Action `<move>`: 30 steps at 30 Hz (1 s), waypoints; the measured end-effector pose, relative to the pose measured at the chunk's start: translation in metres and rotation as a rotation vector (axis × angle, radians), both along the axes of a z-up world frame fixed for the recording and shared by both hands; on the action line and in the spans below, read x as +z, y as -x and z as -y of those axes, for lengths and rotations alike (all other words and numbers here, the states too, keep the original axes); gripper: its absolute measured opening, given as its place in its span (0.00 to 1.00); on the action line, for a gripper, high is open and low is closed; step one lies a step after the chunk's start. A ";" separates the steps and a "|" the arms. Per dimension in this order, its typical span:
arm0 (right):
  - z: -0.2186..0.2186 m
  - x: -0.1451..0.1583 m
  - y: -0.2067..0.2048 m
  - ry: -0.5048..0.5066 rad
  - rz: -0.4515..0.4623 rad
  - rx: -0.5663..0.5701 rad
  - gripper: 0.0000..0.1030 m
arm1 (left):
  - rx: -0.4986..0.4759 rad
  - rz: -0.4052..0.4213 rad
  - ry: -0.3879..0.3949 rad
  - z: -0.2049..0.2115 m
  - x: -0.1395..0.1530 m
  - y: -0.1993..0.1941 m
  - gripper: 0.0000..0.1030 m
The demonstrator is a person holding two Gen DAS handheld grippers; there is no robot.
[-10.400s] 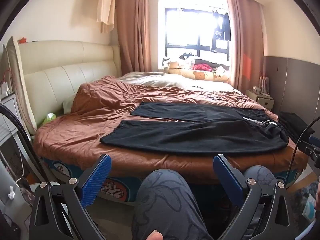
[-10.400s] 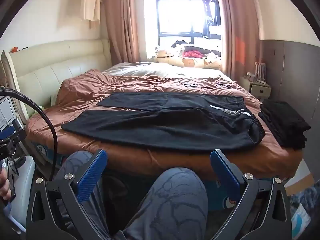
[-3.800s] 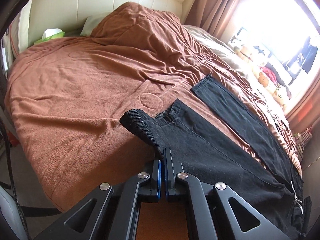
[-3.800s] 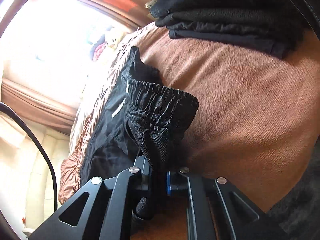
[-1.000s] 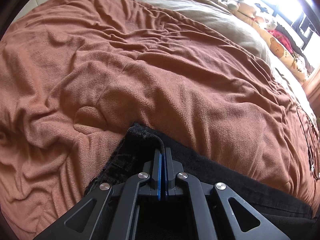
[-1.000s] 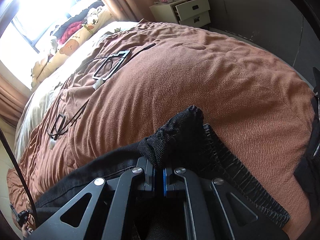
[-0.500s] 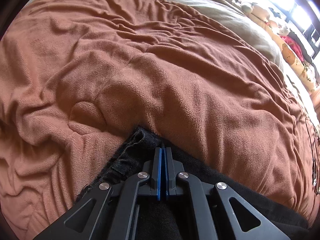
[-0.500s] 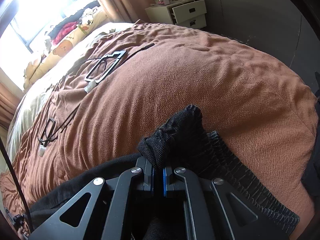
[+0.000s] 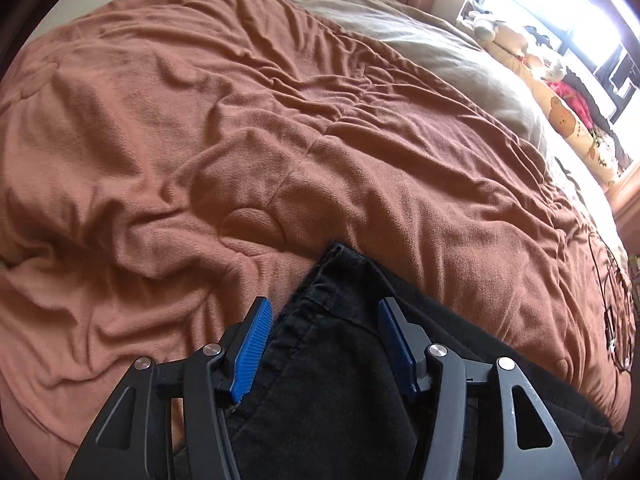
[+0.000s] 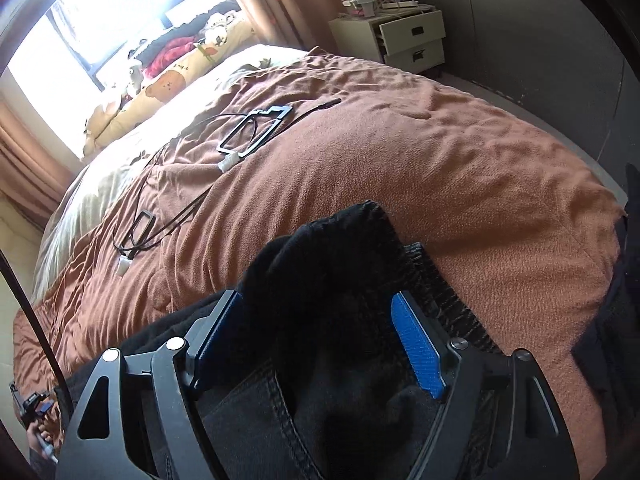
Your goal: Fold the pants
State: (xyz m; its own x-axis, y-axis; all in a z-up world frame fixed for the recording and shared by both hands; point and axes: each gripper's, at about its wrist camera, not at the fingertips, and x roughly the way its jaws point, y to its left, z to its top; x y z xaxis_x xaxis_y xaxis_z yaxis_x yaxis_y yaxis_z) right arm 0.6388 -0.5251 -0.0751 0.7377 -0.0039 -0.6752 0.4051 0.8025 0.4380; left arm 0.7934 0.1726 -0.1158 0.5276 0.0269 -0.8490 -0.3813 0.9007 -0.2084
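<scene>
Left wrist view: left gripper (image 9: 326, 334) fingers have just been opening, now apart, black pants (image 9: 352, 360) hem lying loose between them on the brown blanket (image 9: 240, 140). Right wrist view: right gripper (image 10: 320, 340) fingers also just opened, waistband bunched between, not pinched. Cables (image 10: 168, 216) at 10 o'clock, nightstand (image 10: 404, 38) at 1 o'clock.

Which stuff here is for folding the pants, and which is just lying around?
For the job:
black pants
left hand-held gripper, open
right hand-held gripper, open

Just lying about:
black cables
nightstand
bear pillow
</scene>
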 end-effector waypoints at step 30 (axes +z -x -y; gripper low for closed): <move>-0.004 -0.029 0.211 -0.101 0.030 0.022 0.74 | -0.019 0.004 0.233 -0.014 -0.027 0.187 0.56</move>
State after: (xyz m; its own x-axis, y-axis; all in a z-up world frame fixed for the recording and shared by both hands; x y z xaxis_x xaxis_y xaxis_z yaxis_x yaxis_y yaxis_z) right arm 0.4282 -0.5209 -0.1036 0.7570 0.0796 -0.6486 0.3732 0.7620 0.5292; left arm 0.6062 0.1865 -0.1431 0.5297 -0.1798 -0.8289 -0.3634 0.8349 -0.4134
